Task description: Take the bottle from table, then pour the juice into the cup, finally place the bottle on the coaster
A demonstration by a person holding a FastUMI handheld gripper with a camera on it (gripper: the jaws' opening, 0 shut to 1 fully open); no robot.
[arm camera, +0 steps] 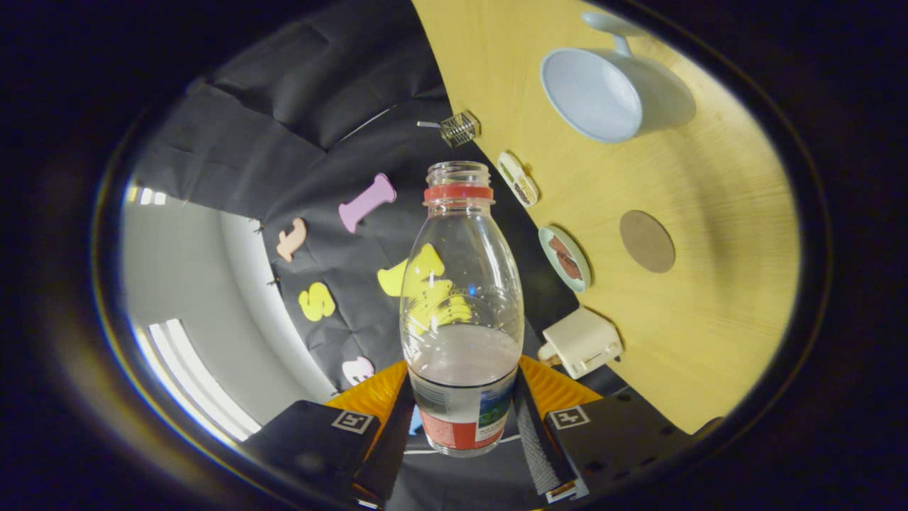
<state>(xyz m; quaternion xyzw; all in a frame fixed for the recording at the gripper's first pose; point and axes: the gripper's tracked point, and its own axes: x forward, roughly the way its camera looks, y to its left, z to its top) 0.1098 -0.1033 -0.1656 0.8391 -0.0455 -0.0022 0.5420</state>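
A clear plastic bottle (461, 312) with a red neck ring and no cap stands between my fingers, a little pale juice in its lower part. My gripper (462, 419) is shut on the bottle, both fingers pressing its labelled base. The whole view is rolled, so the wooden table (709, 333) rises to the right of the bottle. On it, well beyond the bottle's mouth, sits a pale blue cup (613, 96) with a handle, its inside looking empty. A round brown coaster (646, 241) lies on the table between the cup and my fingers.
Along the table's far edge stand a small wire basket (460, 128), a small oblong dish (518, 179), a round plate (565, 258) with brownish food and a cream toaster-like box (582, 342). Black cloth wall hangs behind the bottle.
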